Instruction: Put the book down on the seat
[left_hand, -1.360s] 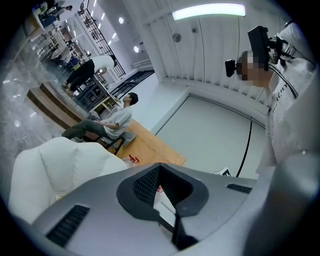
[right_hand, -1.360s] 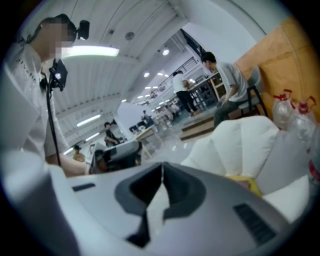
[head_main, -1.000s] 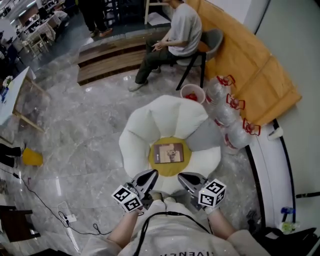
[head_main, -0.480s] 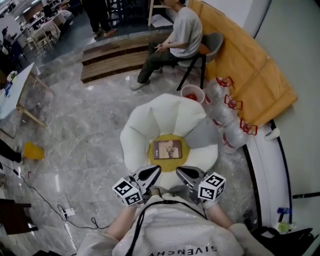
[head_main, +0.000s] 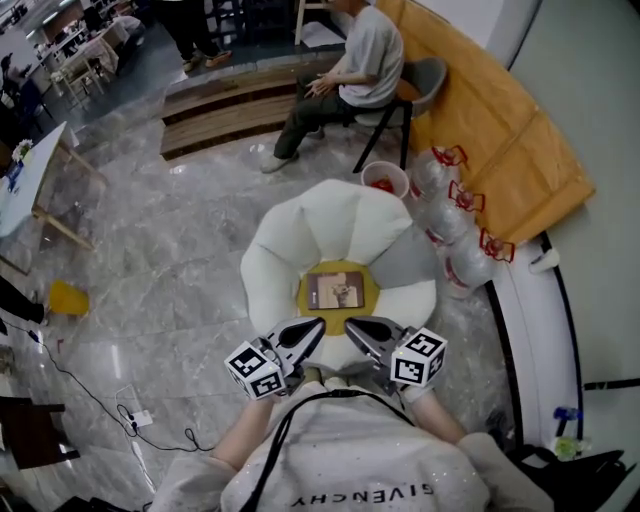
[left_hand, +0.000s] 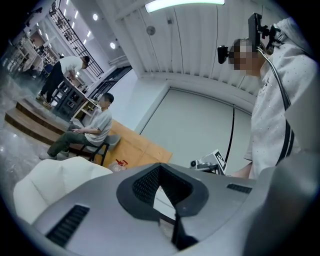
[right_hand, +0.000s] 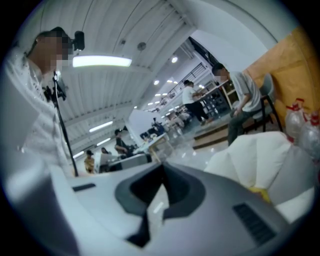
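A brown book lies flat on the yellow middle cushion of a white flower-shaped seat. Nothing holds it. In the head view my left gripper and right gripper hover side by side just short of the seat's near petal, close to my chest. Both are shut and hold nothing. The left gripper view shows its jaws pressed together, with a white petal at left. In the right gripper view the jaws also meet, with the seat at right.
A person sits on a grey chair beyond the seat. A red-rimmed bucket and clear bags with red handles stand at the seat's far right, by an orange board. Wooden steps lie farther back. A cable and power strip lie at left.
Both grippers have drawn a little closer together and sit higher in the head view, nearer the seat's edge. The book has stayed flat on the yellow cushion.
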